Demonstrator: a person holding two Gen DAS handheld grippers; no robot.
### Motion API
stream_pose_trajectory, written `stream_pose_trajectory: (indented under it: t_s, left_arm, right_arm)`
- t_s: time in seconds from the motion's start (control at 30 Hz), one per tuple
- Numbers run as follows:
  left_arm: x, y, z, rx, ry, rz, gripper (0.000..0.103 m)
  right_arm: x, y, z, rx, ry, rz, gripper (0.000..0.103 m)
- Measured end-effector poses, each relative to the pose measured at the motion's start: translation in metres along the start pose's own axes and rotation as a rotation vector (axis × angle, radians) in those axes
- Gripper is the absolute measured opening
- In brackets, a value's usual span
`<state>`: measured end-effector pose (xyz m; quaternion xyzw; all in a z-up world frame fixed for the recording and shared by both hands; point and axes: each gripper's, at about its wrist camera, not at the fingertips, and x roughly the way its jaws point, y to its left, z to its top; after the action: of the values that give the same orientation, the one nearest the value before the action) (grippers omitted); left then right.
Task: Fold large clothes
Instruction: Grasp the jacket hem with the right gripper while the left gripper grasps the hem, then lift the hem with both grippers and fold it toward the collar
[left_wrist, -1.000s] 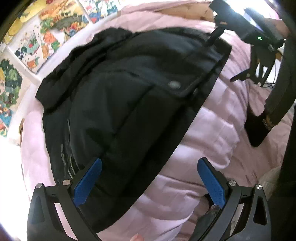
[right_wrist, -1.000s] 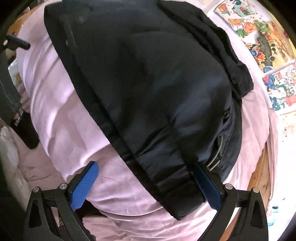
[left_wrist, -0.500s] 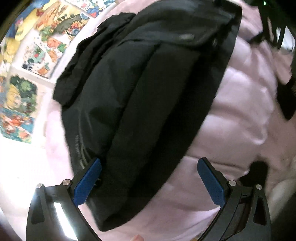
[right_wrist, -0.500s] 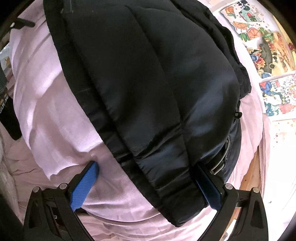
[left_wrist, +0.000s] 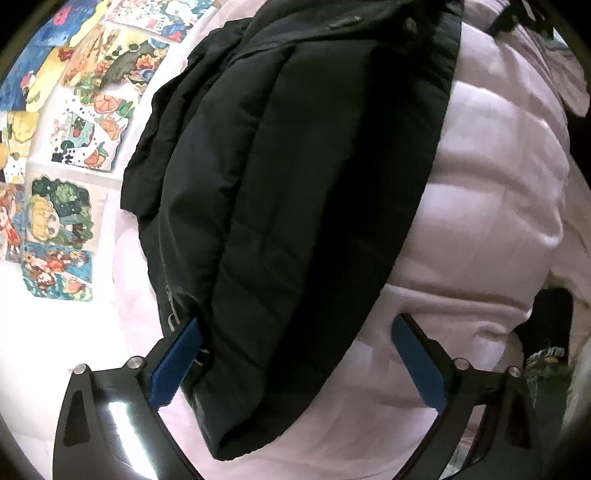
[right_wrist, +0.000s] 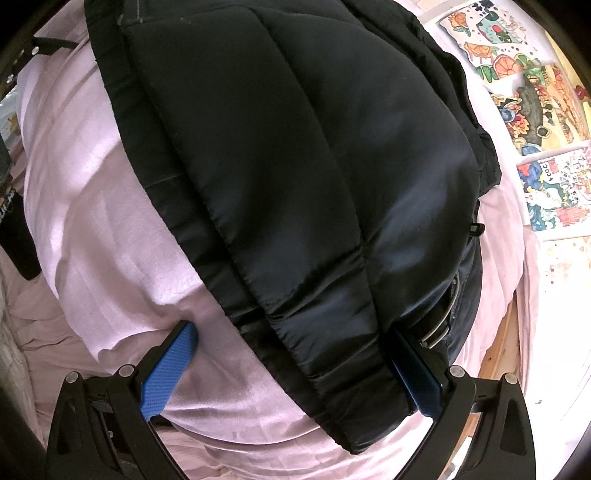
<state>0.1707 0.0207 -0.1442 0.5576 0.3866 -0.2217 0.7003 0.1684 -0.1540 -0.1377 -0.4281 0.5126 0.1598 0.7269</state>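
Note:
A black padded jacket (left_wrist: 295, 184) lies folded lengthwise on a pink duvet (left_wrist: 491, 192). My left gripper (left_wrist: 297, 325) straddles one narrow end of it with the jaws wide and closing. Its left pad (left_wrist: 177, 362) lies against the jacket's side where a cord shows, and its right pad (left_wrist: 417, 365) is over bare duvet. At the other end, my right gripper (right_wrist: 291, 330) stands open around the jacket (right_wrist: 314, 166). There the left pad (right_wrist: 166, 369) rests on the duvet (right_wrist: 110, 221), and the right pad (right_wrist: 413, 369) sits beside a belt-like loop.
Colourful drawings (left_wrist: 59, 206) hang on the white wall beyond the bed, and again in the right wrist view (right_wrist: 546, 110). A wooden bed edge (right_wrist: 498, 350) shows past the duvet. A dark item with lettering (left_wrist: 550, 325) lies on the near side of the duvet.
My left gripper has sunk and rolled, so the jacket's end now lies between its fingers and its left pad touches the cloth. The right gripper has edged a little closer to its end.

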Motion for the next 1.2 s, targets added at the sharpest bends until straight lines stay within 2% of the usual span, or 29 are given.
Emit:
stream_pose_trajectory:
  t_s: [0.07,0.1,0.17,0.3,0.37,0.57,0.67,0.9,1.1,1.17,1.2]
  left_arm:
    - [0.001,-0.001,-0.001,0.015,0.013,0.022,0.08]
    - [0.001,-0.002,-0.001,0.012,0.017,0.032,0.076]
    - [0.001,0.006,-0.002,-0.013,0.017,0.035,0.059]
    - [-0.01,0.018,-0.002,-0.077,-0.004,0.006,0.046]
    - [-0.015,0.026,-0.002,-0.112,-0.019,0.004,0.032]
    - [-0.025,0.06,0.002,-0.325,-0.045,-0.113,0.023]
    - [-0.032,0.067,0.005,-0.365,-0.067,-0.121,0.017]
    - [-0.05,0.08,0.009,-0.455,-0.128,-0.12,0.014]
    - [-0.064,0.091,0.009,-0.534,-0.186,-0.107,0.013]
    - [-0.068,0.092,0.009,-0.549,-0.201,-0.097,0.013]
    - [-0.071,0.092,0.009,-0.555,-0.208,-0.091,0.013]
  right_arm:
    - [0.0,0.0,0.0,0.0,0.0,0.0,0.103]
    - [0.0,-0.001,0.0,0.0,-0.001,0.0,0.103]
    - [0.002,-0.004,0.001,0.0,-0.007,-0.002,0.103]
    - [-0.001,-0.002,-0.001,-0.004,-0.018,-0.018,0.103]
    - [-0.003,-0.001,-0.003,-0.007,-0.027,-0.031,0.102]
    - [-0.009,0.011,-0.005,-0.055,-0.044,-0.1,0.102]
    - [-0.01,0.015,-0.007,-0.077,-0.056,-0.134,0.102]
    - [-0.015,0.012,-0.014,-0.079,-0.073,-0.216,0.101]
    - [-0.01,-0.001,-0.022,-0.076,-0.031,-0.291,0.072]
    - [-0.01,-0.005,-0.022,-0.073,-0.022,-0.312,0.057]
    - [-0.011,-0.008,-0.023,-0.068,-0.024,-0.318,0.055]
